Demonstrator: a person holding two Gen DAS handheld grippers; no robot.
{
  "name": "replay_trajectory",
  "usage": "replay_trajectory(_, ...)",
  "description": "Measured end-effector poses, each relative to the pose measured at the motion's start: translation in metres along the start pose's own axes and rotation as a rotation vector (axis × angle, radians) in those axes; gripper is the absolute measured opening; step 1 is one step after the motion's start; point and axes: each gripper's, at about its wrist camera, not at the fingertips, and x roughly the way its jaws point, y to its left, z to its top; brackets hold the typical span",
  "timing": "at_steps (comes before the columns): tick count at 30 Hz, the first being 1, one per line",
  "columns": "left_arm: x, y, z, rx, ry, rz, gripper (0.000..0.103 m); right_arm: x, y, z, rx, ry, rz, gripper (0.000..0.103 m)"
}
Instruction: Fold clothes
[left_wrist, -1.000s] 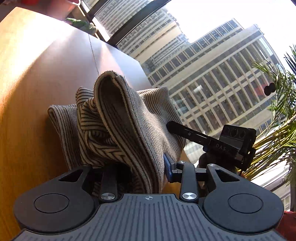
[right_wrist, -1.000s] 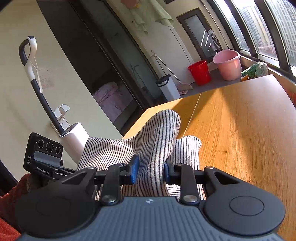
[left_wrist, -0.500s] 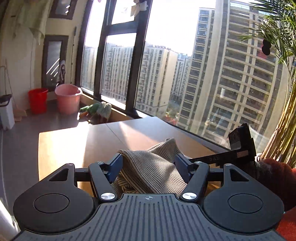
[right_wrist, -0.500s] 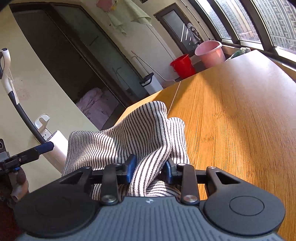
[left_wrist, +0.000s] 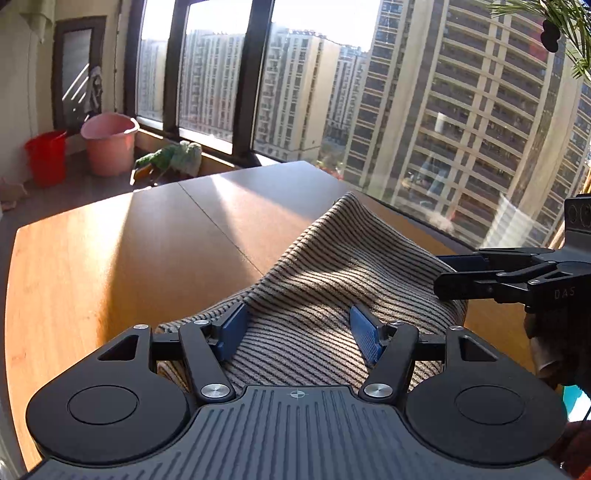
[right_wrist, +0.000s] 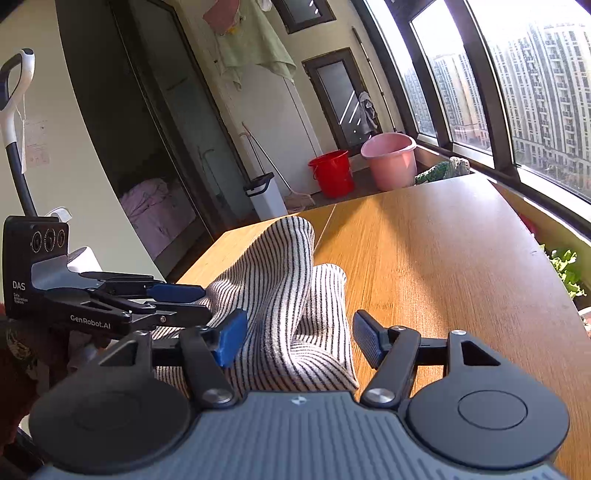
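Note:
A striped black-and-white garment (left_wrist: 325, 280) lies bunched on the wooden table (left_wrist: 110, 258), with a raised fold pointing away. My left gripper (left_wrist: 299, 332) is open, its blue pads on either side of the cloth. My right gripper (right_wrist: 299, 338) is open too, with the garment (right_wrist: 280, 280) lying between its pads. The right gripper also shows at the right of the left wrist view (left_wrist: 458, 277). The left gripper shows at the left of the right wrist view (right_wrist: 184, 302), next to the cloth.
The table's far edge (right_wrist: 424, 188) faces a floor with a red bucket (right_wrist: 332, 173), a pink bucket (right_wrist: 391, 158) and a green cloth (left_wrist: 173, 158). Large windows (left_wrist: 332, 92) run along the right side. A plant (right_wrist: 565, 269) stands beyond the table's right edge.
Both grippers have opened and let go of the garment. The cloth has dropped from a lifted hold onto the table, and both views have swung level.

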Motion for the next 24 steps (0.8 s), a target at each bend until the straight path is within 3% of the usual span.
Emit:
replay_trajectory(2, -0.009, 0.002, -0.002, -0.012, -0.007, 0.003, 0.068, -0.015, 0.002, -0.003, 0.008, -0.004, -0.025, 0.101)
replay_trajectory(6, -0.012, 0.005, 0.004, -0.082, -0.012, -0.014, 0.069, -0.020, -0.001, -0.009, 0.075, 0.031, -0.018, 0.101)
replay_trajectory(13, -0.016, 0.013, 0.006, -0.174, -0.011, -0.045, 0.068, 0.019, -0.013, -0.018, 0.246, 0.116, 0.129, 0.099)
replay_trajectory(24, -0.028, 0.034, -0.007, -0.364, -0.007, -0.154, 0.069, 0.094, -0.013, 0.031, 0.145, 0.102, 0.036, 0.099)
